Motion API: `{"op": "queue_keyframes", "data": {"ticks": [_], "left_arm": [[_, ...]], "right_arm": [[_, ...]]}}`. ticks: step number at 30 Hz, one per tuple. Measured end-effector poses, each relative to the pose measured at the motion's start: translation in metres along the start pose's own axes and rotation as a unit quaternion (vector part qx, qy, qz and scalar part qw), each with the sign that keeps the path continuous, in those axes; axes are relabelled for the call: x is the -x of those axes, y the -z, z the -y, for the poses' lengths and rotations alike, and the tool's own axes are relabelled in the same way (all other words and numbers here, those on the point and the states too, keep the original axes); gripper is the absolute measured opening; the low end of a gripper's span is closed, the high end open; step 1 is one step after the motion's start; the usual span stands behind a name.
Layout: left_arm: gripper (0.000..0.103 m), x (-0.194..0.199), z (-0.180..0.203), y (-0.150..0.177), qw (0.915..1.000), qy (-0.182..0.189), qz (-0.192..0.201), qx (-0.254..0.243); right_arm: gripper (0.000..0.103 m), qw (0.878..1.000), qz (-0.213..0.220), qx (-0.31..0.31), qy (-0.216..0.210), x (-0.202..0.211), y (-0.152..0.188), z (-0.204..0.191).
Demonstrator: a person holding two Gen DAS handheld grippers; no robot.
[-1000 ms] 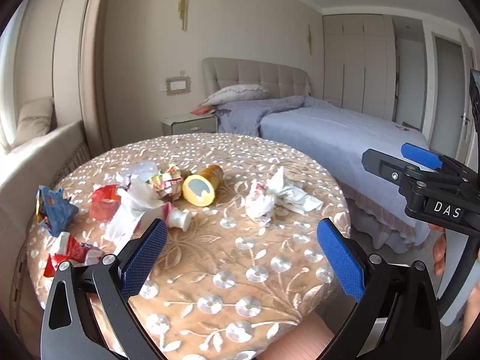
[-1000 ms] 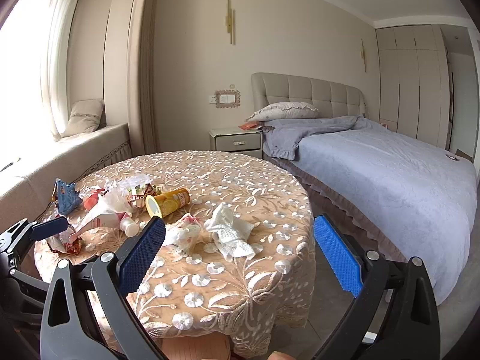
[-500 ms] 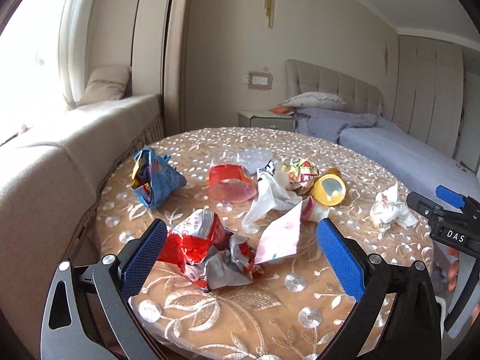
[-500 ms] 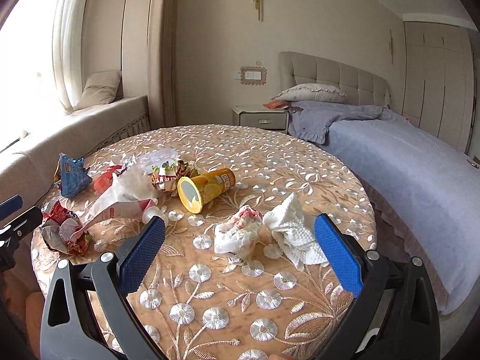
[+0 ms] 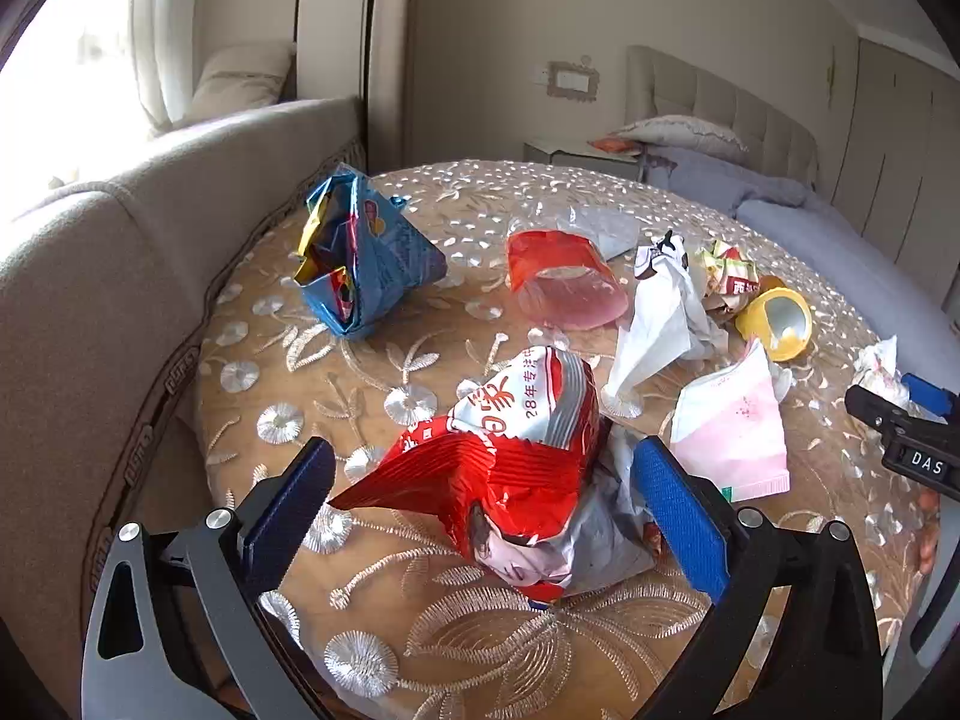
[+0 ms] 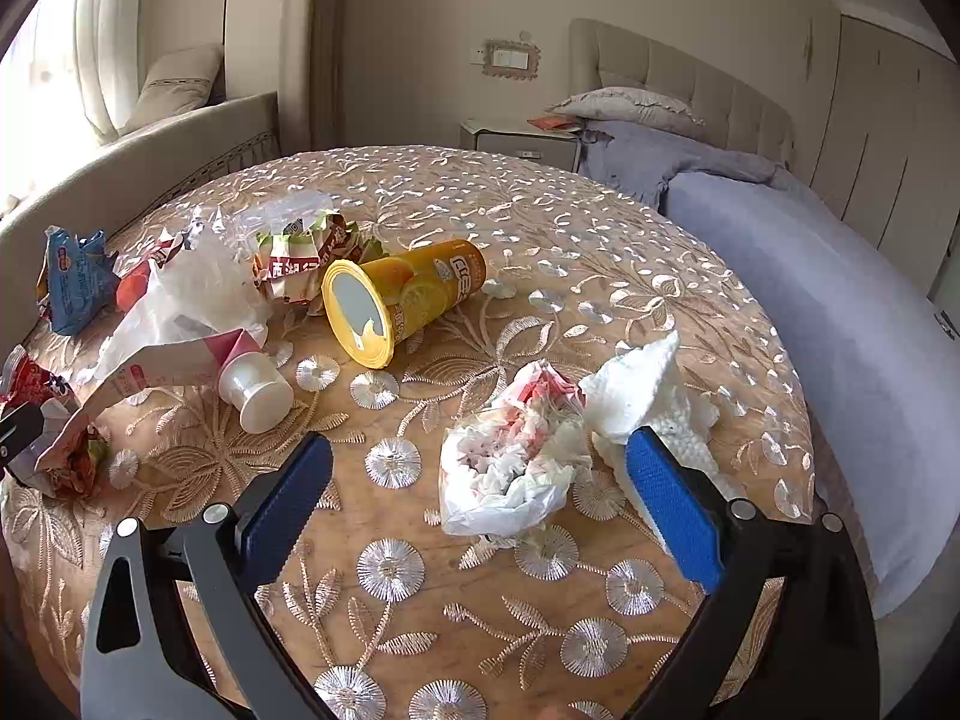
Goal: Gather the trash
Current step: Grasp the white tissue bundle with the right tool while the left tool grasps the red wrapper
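While my left gripper (image 5: 480, 504) closes a bit, its fingers sit apart around the red snack bag (image 5: 516, 480). My right gripper (image 6: 477, 495) closes a bit too, apart around the crumpled plastic bag (image 6: 510, 468).

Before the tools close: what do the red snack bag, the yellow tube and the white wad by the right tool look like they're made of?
Red snack bag: thin glossy foil-plastic film, likely; sharp creases, shiny silver patches.
Yellow tube: probably printed cardboard with a silvery lining; rigid round wall, reflective inside, plastic not ruled out.
White wad: soft matte tissue or paper towel, by its embossed, fuzzy folds.
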State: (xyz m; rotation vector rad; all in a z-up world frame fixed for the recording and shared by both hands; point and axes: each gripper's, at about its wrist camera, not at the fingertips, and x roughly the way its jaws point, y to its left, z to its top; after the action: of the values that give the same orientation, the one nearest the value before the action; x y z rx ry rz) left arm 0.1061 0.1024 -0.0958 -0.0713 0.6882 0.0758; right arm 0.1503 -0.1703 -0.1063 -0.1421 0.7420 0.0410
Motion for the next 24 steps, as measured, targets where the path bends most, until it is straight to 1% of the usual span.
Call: {"op": "queue_keyframes", "data": {"ticks": [1,2,3,4,5,6,7,8,11,15,21,24], "left_arm": [[0.084,-0.003,0.003,0.001,1.0,0.002,-0.004,-0.008],[0.079,-0.004,0.005,0.001,0.9999,0.01,-0.007,-0.008],[0.077,-0.004,0.004,0.001,0.9998,0.016,-0.008,-0.004],[0.07,-0.003,0.005,0.001,0.9997,0.021,-0.008,-0.003],[0.066,-0.002,0.006,0.001,0.9997,0.024,-0.008,-0.003],[0.064,0.0,0.006,0.001,0.9996,0.025,-0.007,-0.004],[0.058,0.003,0.007,0.002,0.9997,0.025,-0.005,-0.005],[0.057,0.007,0.008,0.002,0.9998,0.021,-0.001,-0.007],[0.057,0.027,0.01,0.001,0.9996,0.017,0.02,-0.01],[0.056,0.06,0.016,-0.007,0.9981,0.016,0.058,-0.014],[0.055,0.103,0.04,-0.01,0.9933,0.033,0.104,-0.038],[0.055,0.114,0.052,-0.011,0.9913,0.04,0.116,-0.048]], "right_arm": [[0.081,1.0,-0.005,0.001,0.001,-0.002,0.001,0.0],[0.067,1.0,-0.011,0.001,0.001,-0.005,0.001,0.0],[0.051,1.0,-0.017,0.001,-0.001,-0.008,0.002,0.001],[0.044,1.0,-0.023,-0.002,-0.008,-0.01,0.002,0.002],[0.044,1.0,-0.021,-0.005,-0.01,-0.009,0.004,0.004],[0.043,1.0,-0.021,-0.007,-0.012,-0.008,0.004,0.005],[0.043,1.0,-0.02,-0.008,-0.016,-0.006,0.004,0.006],[0.043,1.0,-0.016,-0.01,-0.02,-0.002,0.006,0.006],[0.043,1.0,0.006,-0.006,-0.027,0.016,0.007,0.007],[0.043,0.999,0.039,-0.009,-0.033,0.045,0.006,0.012],[0.043,0.995,0.085,-0.023,-0.037,0.089,0.007,0.025],[0.043,0.994,0.103,-0.027,-0.034,0.109,0.011,0.033]]}}
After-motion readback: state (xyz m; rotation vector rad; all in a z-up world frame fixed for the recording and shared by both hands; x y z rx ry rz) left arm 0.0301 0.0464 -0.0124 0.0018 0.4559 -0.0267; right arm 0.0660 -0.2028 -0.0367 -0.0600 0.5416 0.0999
